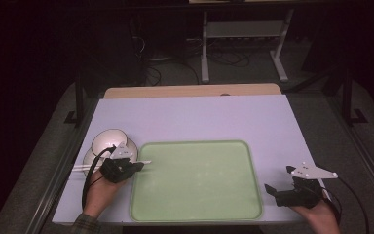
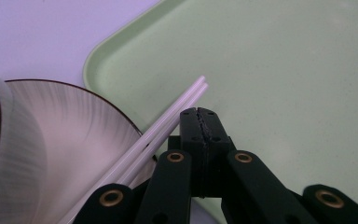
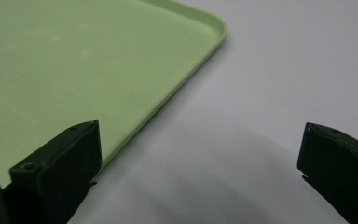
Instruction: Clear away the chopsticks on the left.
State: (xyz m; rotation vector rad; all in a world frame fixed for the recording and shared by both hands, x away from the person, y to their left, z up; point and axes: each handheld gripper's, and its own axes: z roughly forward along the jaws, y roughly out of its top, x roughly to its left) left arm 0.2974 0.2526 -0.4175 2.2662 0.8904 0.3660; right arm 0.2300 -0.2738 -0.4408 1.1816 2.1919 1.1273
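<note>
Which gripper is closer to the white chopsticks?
Left. The left gripper is right beside the white chopsticks, its jaws shut next to them at the green tray edge. The right gripper hangs past the tray's far side, jaws open.

Left gripper (image 1: pixel 135 166) beside chopsticks (image 1: pixel 85 167) at green tray (image 1: pixel 195 214).

A tray (image 1: pixel 197 180) lies at the centre of the table (image 1: pixel 199 117), toward the near edge. Just left of it, a bowl (image 1: pixel 108 141) stands on a plate (image 1: pixel 88 158). Chopsticks (image 1: pixel 85 167) rest across the plate, their tips reaching over the tray's left rim. The left claw (image 1: pixel 137 166) sits beside them; the right claw (image 1: pixel 278 181) is right of the tray.
</note>
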